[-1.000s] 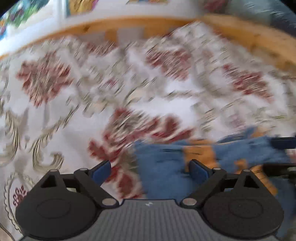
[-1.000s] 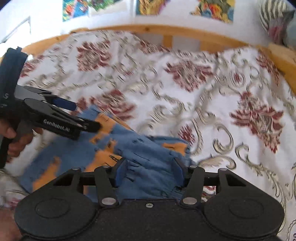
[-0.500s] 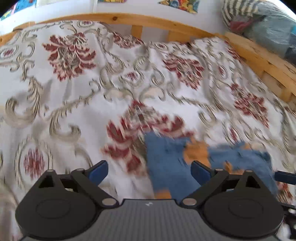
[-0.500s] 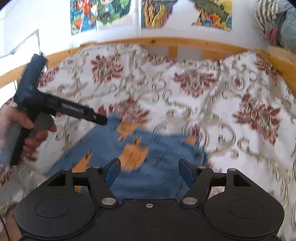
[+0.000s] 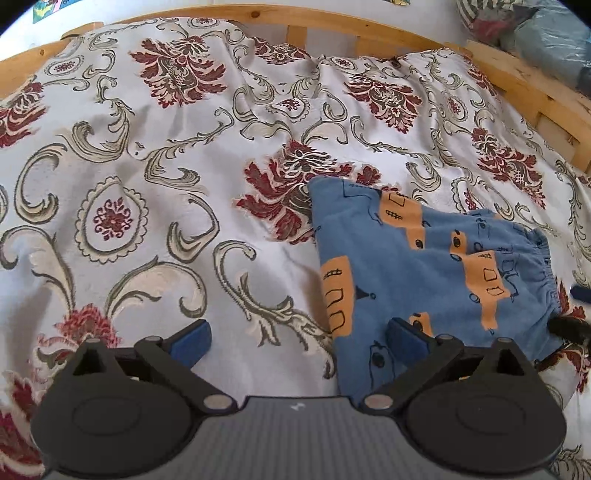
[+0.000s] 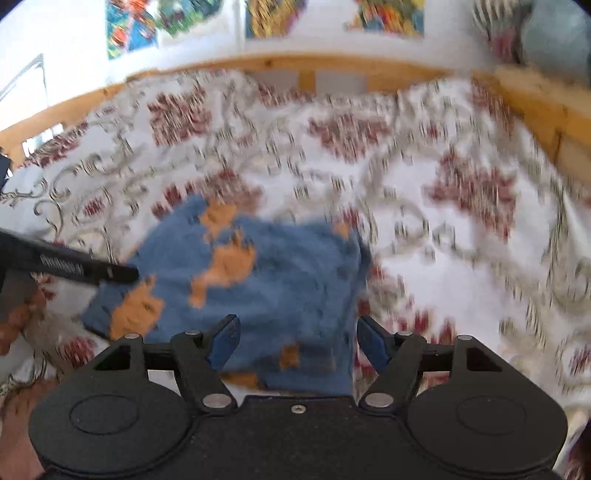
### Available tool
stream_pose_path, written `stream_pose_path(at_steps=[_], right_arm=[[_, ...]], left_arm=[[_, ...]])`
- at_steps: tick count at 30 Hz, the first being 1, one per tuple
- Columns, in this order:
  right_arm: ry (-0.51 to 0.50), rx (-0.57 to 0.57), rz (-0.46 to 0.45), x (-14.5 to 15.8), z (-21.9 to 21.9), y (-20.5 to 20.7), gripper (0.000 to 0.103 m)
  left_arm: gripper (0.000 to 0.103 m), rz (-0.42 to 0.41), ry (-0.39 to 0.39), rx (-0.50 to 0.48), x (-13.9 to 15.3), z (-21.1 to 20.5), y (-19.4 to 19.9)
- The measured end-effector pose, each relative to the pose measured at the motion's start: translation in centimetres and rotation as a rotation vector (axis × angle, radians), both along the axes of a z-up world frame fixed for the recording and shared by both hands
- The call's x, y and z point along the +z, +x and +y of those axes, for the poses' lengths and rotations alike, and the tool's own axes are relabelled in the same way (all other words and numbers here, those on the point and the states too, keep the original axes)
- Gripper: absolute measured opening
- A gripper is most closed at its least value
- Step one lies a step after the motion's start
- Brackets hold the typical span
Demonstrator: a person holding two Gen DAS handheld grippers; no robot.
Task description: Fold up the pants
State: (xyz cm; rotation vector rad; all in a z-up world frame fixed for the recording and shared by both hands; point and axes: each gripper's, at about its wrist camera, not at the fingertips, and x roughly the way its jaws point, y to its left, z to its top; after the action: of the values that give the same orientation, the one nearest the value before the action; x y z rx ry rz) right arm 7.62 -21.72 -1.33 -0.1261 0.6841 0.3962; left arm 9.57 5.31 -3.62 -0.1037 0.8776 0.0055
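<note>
Blue pants point(image 5: 424, 266) with orange vehicle print, already folded into a compact packet, lying flat on the floral bedspread point(image 5: 155, 192) at about 4 o'clock in the left wrist view, gathered waistband point(image 5: 546, 273) turned toward 3 o'clock. Seemingly near the end: a squaring and pressing step, judging by the shape.

To finish well: check the 9 o'clock fold edge for straightness, then tuck any loose layer at the 6 o'clock end, hidden under the tool. Press lightly with a flat pad rather than pinching, since soft knit likely drags and opens a fold when pulled sideways. Lift straight up on leaving.

Left hand-held gripper point(image 5: 299, 341) released, jaws spread wide, grasping nothing, its right pad point(image 5: 406, 341) over the packet's near corner, left pad over bare bedspread. Right hand-held gripper point(image 6: 297, 343) likewise released and empty, poised above the packet's near edge; view blurred, so contact impossible to judge. Left tool's tip visible there at 9 o'clock, close to the packet's edge.

Wooden bed rail point(image 5: 332, 22) at 12 o'clock, well apart.
</note>
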Motion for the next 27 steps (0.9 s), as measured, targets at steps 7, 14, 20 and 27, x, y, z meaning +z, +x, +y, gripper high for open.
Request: stream_pose_path(at_steps=[7, 14, 20, 27], right_arm=[[-0.046, 0.003, 0.048, -1.8, 1.7, 1.6, 0.081], [0.034, -0.063, 0.131, -2.6, -1.7, 1.3, 0.093], [0.309, 0.002, 0.190, -0.5, -5.4, 4.9, 0.101], [0.371, 0.155, 0.270, -1.1, -6.7, 9.8, 0.102]], left_arm=[[0.102, -0.005, 0.003, 0.026, -0.4, 0.2, -0.9], [0.103, 0.015, 0.019, 0.018, 0.2, 0.9, -1.8], [0.103, -0.016, -0.065, -0.062, 2.5, 2.6, -0.7], [0.103, 0.023, -0.191, -0.180, 2.2, 2.1, 3.7]])
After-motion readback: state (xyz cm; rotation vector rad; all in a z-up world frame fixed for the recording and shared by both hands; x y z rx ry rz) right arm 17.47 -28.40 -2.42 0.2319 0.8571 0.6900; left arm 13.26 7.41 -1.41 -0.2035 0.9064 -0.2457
